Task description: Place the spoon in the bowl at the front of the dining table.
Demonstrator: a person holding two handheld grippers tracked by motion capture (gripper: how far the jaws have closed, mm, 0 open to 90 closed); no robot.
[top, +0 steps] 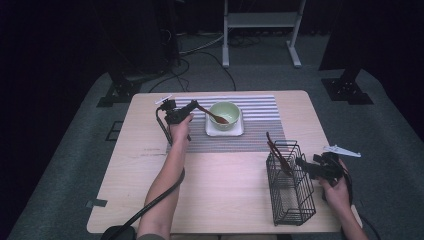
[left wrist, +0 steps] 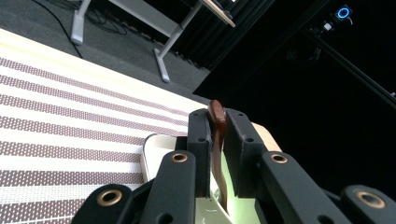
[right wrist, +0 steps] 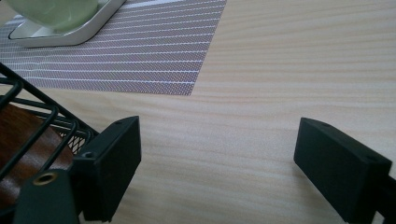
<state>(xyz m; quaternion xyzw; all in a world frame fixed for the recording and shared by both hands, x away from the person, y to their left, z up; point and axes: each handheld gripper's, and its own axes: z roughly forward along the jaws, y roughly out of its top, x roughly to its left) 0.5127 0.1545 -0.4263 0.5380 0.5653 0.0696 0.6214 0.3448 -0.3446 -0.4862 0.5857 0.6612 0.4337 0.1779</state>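
A brown wooden spoon (top: 215, 116) leans with its head in a pale green bowl (top: 224, 114), which stands on a white square plate (top: 224, 132). My left gripper (top: 192, 107) is shut on the spoon's handle just left of the bowl. In the left gripper view the handle (left wrist: 217, 140) runs up between the two pads, its end poking out above the gripper (left wrist: 218, 122). My right gripper (top: 301, 162) stands open at the right side of a black wire basket (top: 290, 192). Its jaws (right wrist: 219, 135) are wide apart over bare wood, the left one against the basket (right wrist: 28, 112).
A striped placemat (top: 250, 142) lies under the plate at the table's far middle. Brown wooden utensils (top: 276, 150) stand in the basket. A white table frame (top: 260, 20) and dark stands are on the floor beyond the table.
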